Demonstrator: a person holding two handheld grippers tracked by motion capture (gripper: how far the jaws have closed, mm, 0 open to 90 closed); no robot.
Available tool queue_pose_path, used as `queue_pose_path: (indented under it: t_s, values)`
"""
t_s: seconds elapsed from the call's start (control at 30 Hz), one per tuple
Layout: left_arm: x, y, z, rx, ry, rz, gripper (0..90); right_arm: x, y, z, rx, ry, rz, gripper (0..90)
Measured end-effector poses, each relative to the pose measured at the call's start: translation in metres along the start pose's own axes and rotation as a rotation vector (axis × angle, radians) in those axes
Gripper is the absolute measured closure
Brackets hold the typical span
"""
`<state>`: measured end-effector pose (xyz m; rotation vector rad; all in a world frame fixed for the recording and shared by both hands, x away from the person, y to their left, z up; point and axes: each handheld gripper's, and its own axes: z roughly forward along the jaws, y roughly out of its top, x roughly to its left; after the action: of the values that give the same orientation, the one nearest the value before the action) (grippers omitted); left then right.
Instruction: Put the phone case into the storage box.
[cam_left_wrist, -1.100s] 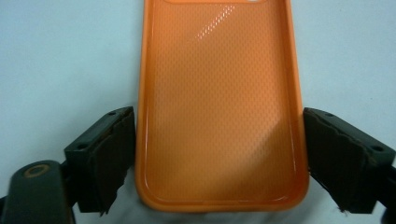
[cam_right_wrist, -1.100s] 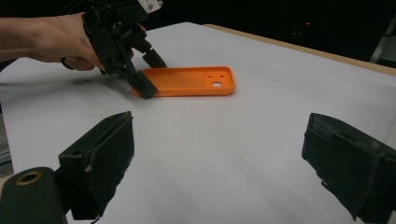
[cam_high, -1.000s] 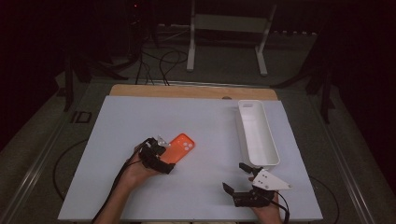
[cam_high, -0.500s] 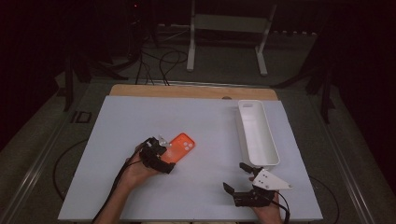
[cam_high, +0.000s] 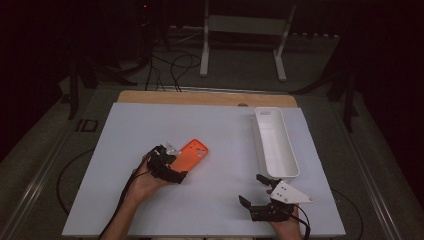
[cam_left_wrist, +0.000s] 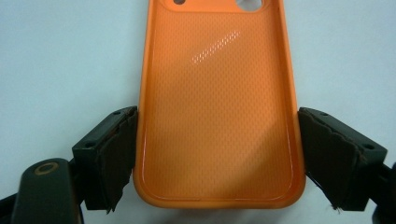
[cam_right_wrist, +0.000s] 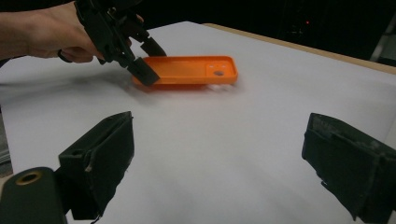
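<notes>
Orange phone case (cam_high: 191, 154) lies open side up on the white tabletop (cam_high: 220, 130), left of centre, its camera cutout at the far end from the person. In the right gripper view it rests flat, or very nearly so, on the surface.

Left gripper (cam_high: 170, 161) is at the near end of the case. Its fingers (cam_left_wrist: 114, 154) straddle the case's width — one pad along each long edge, set wide. In the left gripper view both pads sit right against the case's sides; whether they press on it or only touch it I cannot tell. The person's left hand (cam_high: 145, 182) holds the gripper low over the tabletop, cable trailing back toward the near edge.

Right gripper (cam_high: 257, 192) sits well apart from the case, near the front right of the tabletop. Its fingers (cam_right_wrist: 100, 161) stand wide open with nothing between them — bare white surface in the gap. The grey three-cornered plate (cam_high: 290, 192) rides on top of it.

White oblong tray (cam_high: 272, 142) lies lengthwise on the right side of the tabletop, its near end just beyond the right gripper; inside looks bare. A wooden strip (cam_high: 200, 98) runs along the tabletop's far edge. Beyond that, dark floor with cables (cam_high: 175, 70) and a white stand (cam_high: 245, 30).
</notes>
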<state>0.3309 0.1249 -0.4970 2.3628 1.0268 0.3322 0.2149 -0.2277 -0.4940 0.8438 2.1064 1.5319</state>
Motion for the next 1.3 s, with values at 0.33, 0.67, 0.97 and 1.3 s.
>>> queue_pose_path:
  t_s: [0.33,0.67,0.97,1.3]
  values:
    - [-0.002,0.0,-0.009,-0.041,-0.008,0.001,16.8,0.0,0.0,0.002,0.006,0.002,0.003,9.3]
    - [-0.004,0.0,-0.022,-0.078,-0.015,0.016,16.8,-0.004,0.004,0.002,-0.01,0.01,0.045,9.2]
    - [-0.008,0.003,-0.037,-0.119,-0.019,0.031,16.8,-0.015,0.023,0.005,-0.02,0.022,0.108,9.2]
    - [-0.02,0.012,-0.054,-0.172,-0.027,0.082,16.8,-0.023,0.041,0.018,0.01,0.052,0.156,9.1]
